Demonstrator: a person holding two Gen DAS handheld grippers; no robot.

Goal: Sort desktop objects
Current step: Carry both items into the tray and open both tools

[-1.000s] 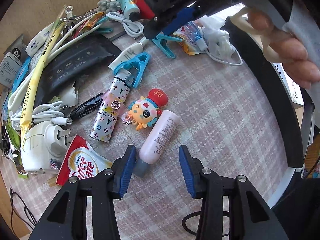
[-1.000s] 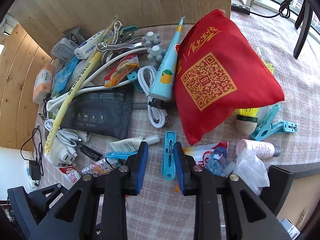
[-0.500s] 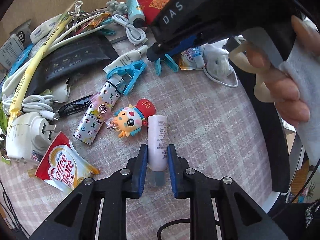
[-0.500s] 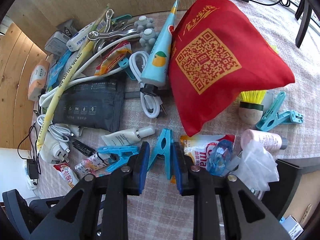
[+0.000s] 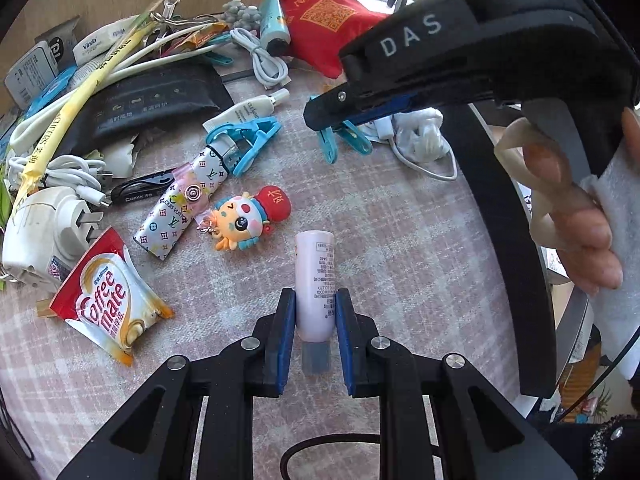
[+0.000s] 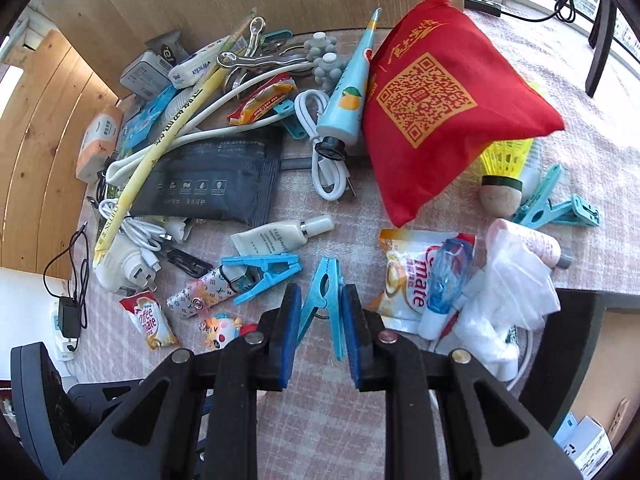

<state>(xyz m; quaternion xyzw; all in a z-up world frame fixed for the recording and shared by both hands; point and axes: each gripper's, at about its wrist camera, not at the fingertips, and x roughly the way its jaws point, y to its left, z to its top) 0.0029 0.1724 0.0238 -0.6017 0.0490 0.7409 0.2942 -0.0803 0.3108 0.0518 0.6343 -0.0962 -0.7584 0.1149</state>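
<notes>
My left gripper [image 5: 316,306] is shut on a pale pink bottle [image 5: 315,268] with a grey cap, gripped near the cap end over the checked tablecloth [image 5: 400,240]. It sits just right of a cartoon keychain [image 5: 244,220]. My right gripper [image 6: 320,300] is shut on a blue clothes peg [image 6: 323,280]; the pads squeeze its handles and its legs splay in a V. In the left wrist view the right gripper [image 5: 326,114] hangs at the upper right with that blue peg [image 5: 332,144] under its tips, a hand on its handle.
Clutter fills the back left: a dark pouch [image 6: 208,176], white cables, a plug [image 5: 36,232], a Coffee mate sachet [image 5: 108,304], a patterned case [image 5: 180,208] and a second blue peg [image 6: 264,272]. A red bag [image 6: 440,112], shuttlecock [image 6: 504,172] and another pink bottle [image 6: 536,240] lie right, near the table edge.
The left jaws closed on the pink bottle and drew it away from the keychain. The right jaws closed on the blue peg, which turned and now splays between the pads.
</notes>
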